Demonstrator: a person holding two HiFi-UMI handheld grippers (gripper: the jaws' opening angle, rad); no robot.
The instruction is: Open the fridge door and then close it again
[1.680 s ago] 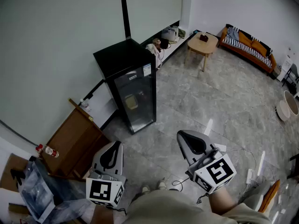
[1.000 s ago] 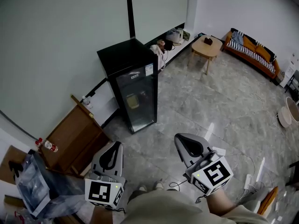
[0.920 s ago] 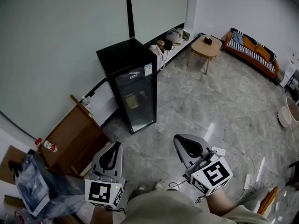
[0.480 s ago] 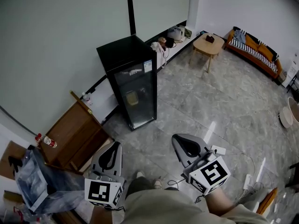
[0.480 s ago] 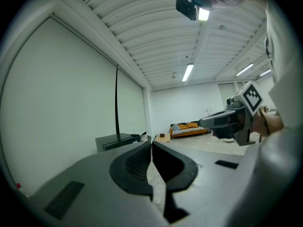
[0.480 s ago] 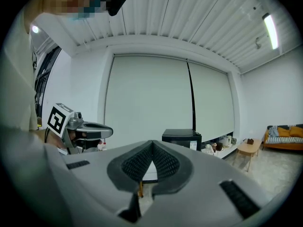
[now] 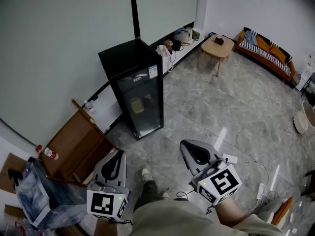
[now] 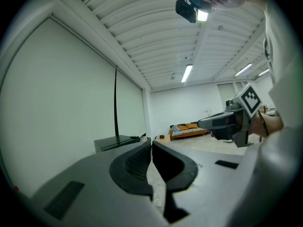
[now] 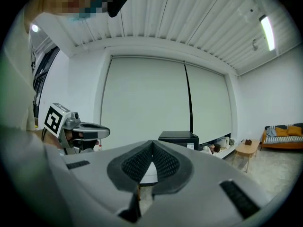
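Note:
A black fridge (image 7: 132, 85) with a glass door (image 7: 141, 102) stands shut against the pale wall, well ahead of me. Its black top also shows far off in the left gripper view (image 8: 118, 141) and in the right gripper view (image 9: 177, 136). My left gripper (image 7: 114, 157) is shut and empty at the lower left, well short of the fridge. My right gripper (image 7: 186, 144) is shut and empty too, at about the same distance. In each gripper view the jaws meet at the tips, with nothing held: left gripper (image 8: 151, 142), right gripper (image 9: 152, 142).
A tilted brown wooden cabinet (image 7: 78, 141) lies left of the fridge, with a bottle (image 7: 45, 152) and bagged clutter (image 7: 34, 193) beside it. Farther off are a small wooden table (image 7: 216, 47) and an orange sofa (image 7: 263, 50). Cables and a power strip (image 7: 229, 159) lie on the grey tiled floor (image 7: 221, 102). My shoe (image 7: 145, 174) shows below.
The view has shifted slightly as I step toward the fridge; one foot has come forward. Both grippers stay shut and keep their places before me. The fridge door stays shut.

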